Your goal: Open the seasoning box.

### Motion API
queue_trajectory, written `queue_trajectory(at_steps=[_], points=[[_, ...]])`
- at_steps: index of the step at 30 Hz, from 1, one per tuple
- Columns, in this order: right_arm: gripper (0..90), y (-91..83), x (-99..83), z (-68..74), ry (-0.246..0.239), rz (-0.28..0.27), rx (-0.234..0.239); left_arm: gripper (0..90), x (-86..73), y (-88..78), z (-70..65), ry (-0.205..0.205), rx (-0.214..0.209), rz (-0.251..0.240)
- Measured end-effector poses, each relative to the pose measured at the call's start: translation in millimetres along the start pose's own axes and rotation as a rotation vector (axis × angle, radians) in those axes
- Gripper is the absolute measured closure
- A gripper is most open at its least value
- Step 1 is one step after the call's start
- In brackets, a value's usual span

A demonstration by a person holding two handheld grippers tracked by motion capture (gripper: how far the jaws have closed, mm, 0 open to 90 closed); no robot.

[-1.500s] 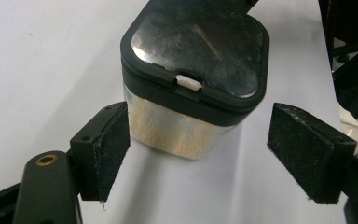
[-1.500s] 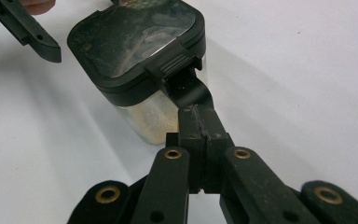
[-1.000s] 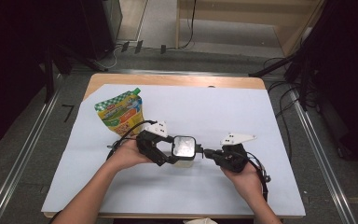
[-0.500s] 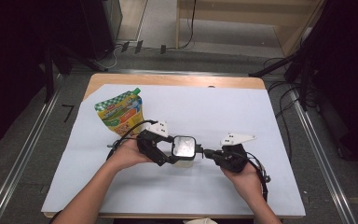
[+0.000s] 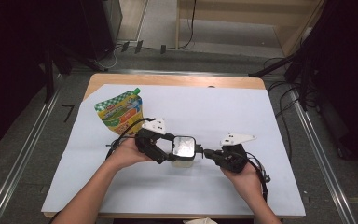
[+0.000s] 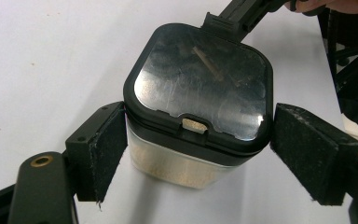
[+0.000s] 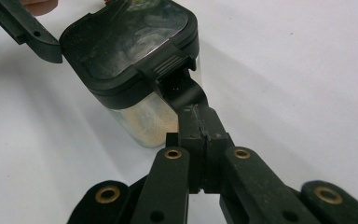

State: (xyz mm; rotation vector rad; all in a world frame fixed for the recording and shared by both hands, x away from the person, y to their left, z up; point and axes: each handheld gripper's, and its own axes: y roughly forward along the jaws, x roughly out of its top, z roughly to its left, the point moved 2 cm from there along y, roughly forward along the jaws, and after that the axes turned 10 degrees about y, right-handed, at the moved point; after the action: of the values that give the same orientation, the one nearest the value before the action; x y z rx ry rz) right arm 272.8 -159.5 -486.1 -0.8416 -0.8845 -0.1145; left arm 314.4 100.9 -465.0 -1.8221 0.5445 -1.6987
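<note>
A clear square container (image 5: 184, 148) with a black lid (image 6: 200, 79) stands on the white sheet at the table's middle and holds pale powder (image 7: 151, 123). My left gripper (image 5: 173, 151) comes from the left and has one pad on each side of the container (image 6: 182, 161). Both pads (image 6: 105, 149) press on it. My right gripper (image 5: 206, 153) comes from the right with its jaws shut together. Its tips (image 7: 189, 100) sit against the ribbed latch (image 7: 165, 65) at the lid's edge, seen on the far side in the left gripper view as the right gripper (image 6: 233, 14).
A green and yellow spouted pouch (image 5: 120, 114) lies at the back left of the white sheet (image 5: 223, 107). Cables trail from both grippers toward the front edge. Metal rails run along both sides of the table.
</note>
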Motion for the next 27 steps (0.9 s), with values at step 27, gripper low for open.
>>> queue_trajectory(at_steps=[27], points=[[90.0, -0.5, -0.2, -0.4, 0.004, -0.005, -0.007, 17.2, 4.6, 6.9, -4.8, 0.021, 0.032, 0.058]])
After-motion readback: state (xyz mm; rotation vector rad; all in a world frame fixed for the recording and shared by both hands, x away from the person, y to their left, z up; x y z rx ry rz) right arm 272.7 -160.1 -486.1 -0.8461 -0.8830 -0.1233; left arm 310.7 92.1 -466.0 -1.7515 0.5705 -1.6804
